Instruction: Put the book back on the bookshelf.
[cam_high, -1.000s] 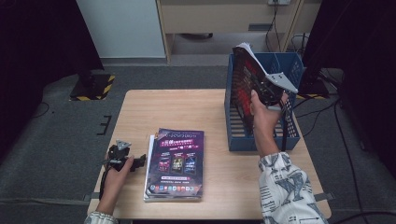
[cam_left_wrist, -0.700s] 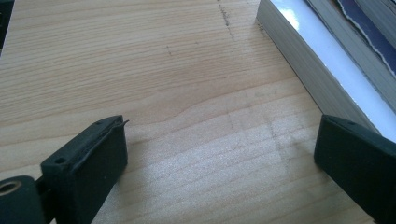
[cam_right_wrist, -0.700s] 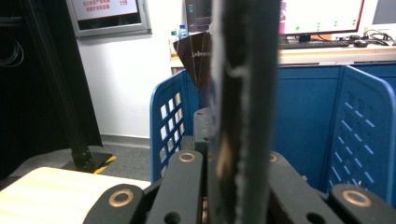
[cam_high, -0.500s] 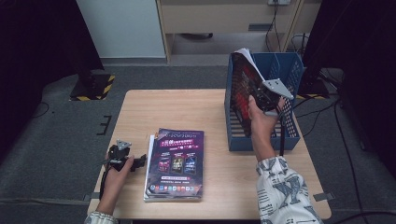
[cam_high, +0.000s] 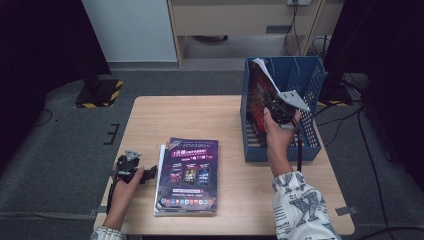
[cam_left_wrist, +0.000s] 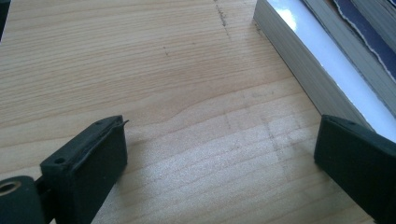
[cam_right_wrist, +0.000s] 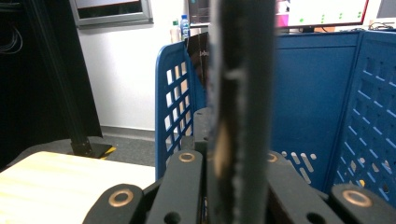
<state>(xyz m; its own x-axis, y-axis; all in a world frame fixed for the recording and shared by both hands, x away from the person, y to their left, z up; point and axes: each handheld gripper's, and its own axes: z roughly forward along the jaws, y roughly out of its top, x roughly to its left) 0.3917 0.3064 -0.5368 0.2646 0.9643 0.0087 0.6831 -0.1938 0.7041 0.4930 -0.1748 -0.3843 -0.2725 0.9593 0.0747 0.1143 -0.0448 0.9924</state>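
My right gripper (cam_high: 279, 107) is shut on a dark magazine (cam_high: 257, 94), which it holds upright and partly down inside the blue slotted file basket (cam_high: 280, 150). In the right gripper view the magazine's edge (cam_right_wrist: 240, 93) rises straight up between the shut jaws of that gripper (cam_right_wrist: 233, 163), with the basket's walls (cam_right_wrist: 308, 93) around it. A stack of magazines (cam_high: 189, 170) with a purple cover on top lies flat on the table. My left gripper (cam_high: 145, 174) rests on the table just left of the stack, open with nothing in it (cam_left_wrist: 219, 149). The stack's side (cam_left_wrist: 303, 70) lies close to its right jaw.
The wooden table (cam_high: 200, 120) has bare surface between the stack and the basket. The basket stands at the table's right back corner. Beyond the table are grey floor, a white cabinet (cam_high: 130, 30) and dark stands with cables.
My right hand has sunk, and the magazine has gone lower into the basket. The left gripper and the stack have stayed put.
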